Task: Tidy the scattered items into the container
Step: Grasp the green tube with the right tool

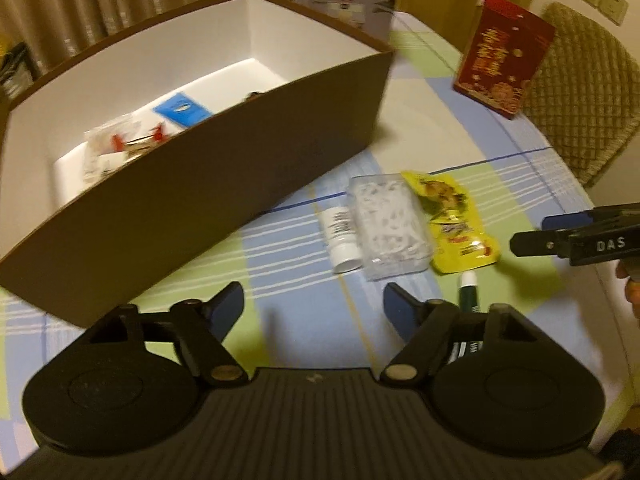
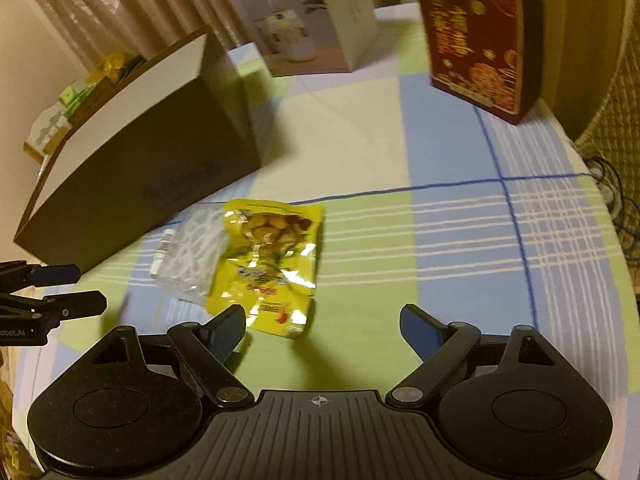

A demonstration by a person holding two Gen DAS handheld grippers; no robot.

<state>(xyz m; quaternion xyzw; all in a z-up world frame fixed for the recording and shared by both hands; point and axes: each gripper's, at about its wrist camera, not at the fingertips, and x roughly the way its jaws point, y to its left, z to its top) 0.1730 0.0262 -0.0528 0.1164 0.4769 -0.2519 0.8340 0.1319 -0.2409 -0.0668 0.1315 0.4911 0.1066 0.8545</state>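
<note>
A brown box (image 1: 192, 184) with white inner walls stands at the left; a blue packet (image 1: 182, 110) and red-and-white bits (image 1: 124, 144) lie inside. On the cloth beside it lie a small white bottle (image 1: 342, 236), a clear case of white pieces (image 1: 390, 224), a yellow snack pouch (image 1: 456, 224) and a green pen (image 1: 467, 294), partly hidden behind a finger. My left gripper (image 1: 314, 306) is open over bare cloth, short of the bottle. My right gripper (image 2: 322, 326) is open, with the yellow pouch (image 2: 268, 256) just ahead of its left finger.
A tall red carton (image 1: 504, 56) stands at the back right, and a white printed carton (image 2: 304, 20) behind the box. A quilted chair back (image 1: 580, 92) rises past the round table's right edge. The checked tablecloth (image 2: 460, 240) is bare at the right.
</note>
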